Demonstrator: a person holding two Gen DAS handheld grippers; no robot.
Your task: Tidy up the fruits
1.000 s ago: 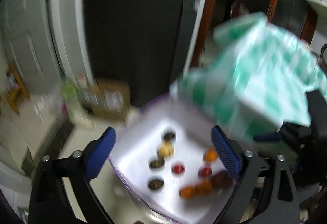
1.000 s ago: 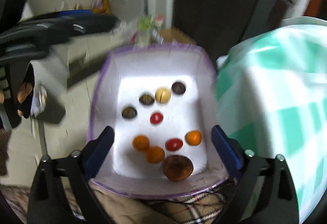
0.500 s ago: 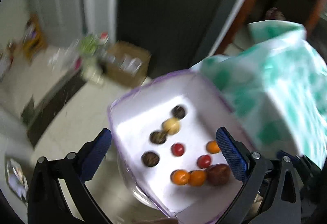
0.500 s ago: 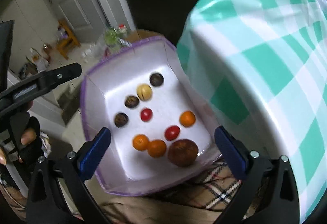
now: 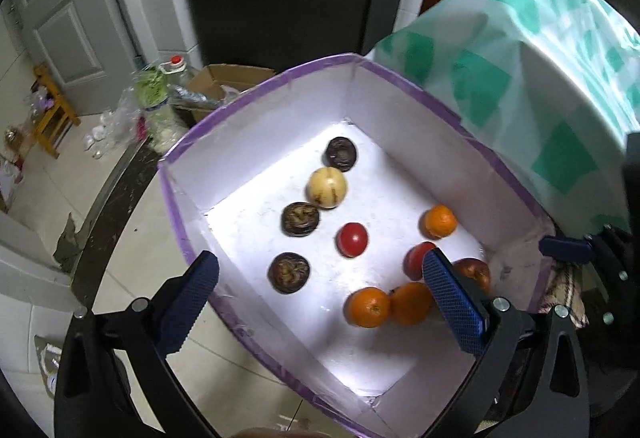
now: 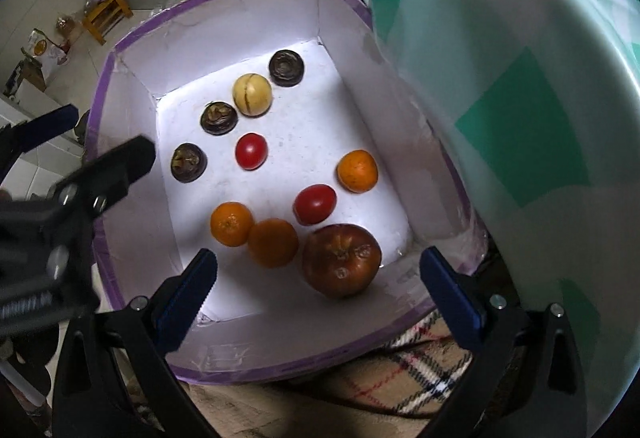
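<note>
A white box with a purple rim [image 5: 260, 94] [image 6: 200, 2] holds the loose fruit. Inside lie three dark brown fruits [image 6: 218, 117], one pale yellow fruit [image 6: 252, 94], two red tomatoes [image 6: 251, 151], three oranges [image 6: 357, 170] and a large dark red fruit [image 6: 341, 260]. My left gripper [image 5: 320, 274] hangs open above the box's near left side, nothing between its fingers; a dark fruit [image 5: 289, 272] and two oranges [image 5: 368, 307] lie below it. My right gripper [image 6: 318, 264] is open over the near end, above the large dark red fruit, touching nothing.
A green-and-white checked cloth [image 5: 540, 78] [image 6: 520, 118] covers a table against the box's right side. The box rests on a plaid cloth [image 6: 420, 366]. On the floor beyond are a cardboard box [image 5: 224, 82], a bottle [image 5: 172, 66] and a yellow stool [image 5: 52, 114].
Both grippers have sunk toward the box and tipped further down. The box and fruit now fill more of both views. No fruit has moved.
</note>
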